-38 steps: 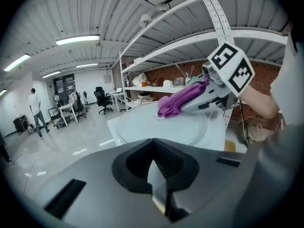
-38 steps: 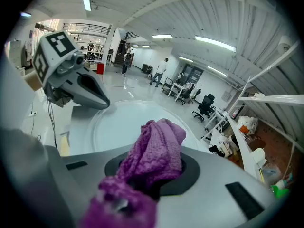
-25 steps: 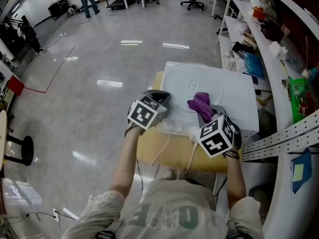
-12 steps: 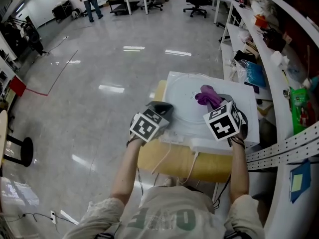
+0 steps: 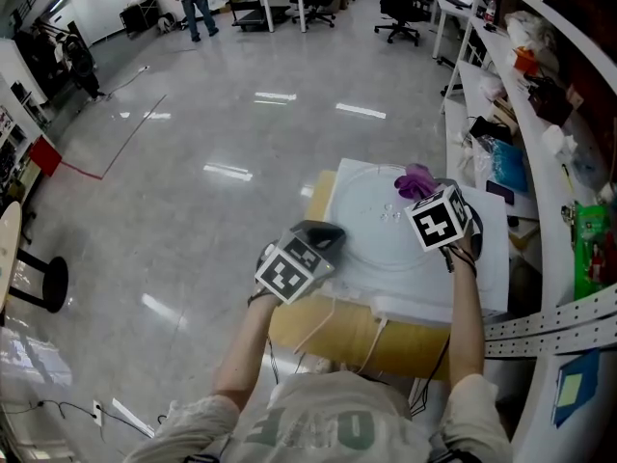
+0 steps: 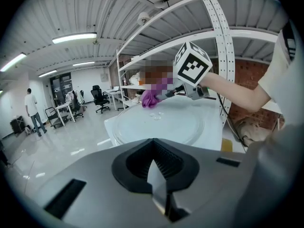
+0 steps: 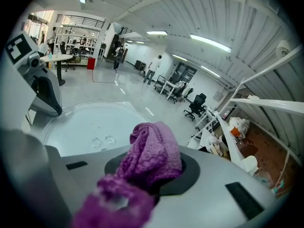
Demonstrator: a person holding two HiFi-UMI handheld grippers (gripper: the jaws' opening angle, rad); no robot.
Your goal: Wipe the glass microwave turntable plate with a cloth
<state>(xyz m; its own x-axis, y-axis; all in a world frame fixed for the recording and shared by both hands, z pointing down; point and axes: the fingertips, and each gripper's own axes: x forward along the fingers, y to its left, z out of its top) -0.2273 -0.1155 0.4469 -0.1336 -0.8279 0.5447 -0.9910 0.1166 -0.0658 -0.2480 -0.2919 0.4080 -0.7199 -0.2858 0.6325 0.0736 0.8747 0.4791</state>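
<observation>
White table (image 5: 490, 258), glass plate (image 5: 381, 244); right tool (image 5: 424, 192), tight on purple cloth (image 5: 415, 178), farther across now; left tool (image 5: 326, 231) closed

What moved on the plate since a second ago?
The right tongs, holding the purple cloth, slid across the glass plate from its near side to its far edge. The left tongs stayed shut at the plate's near left edge, and the plate stayed put.
</observation>
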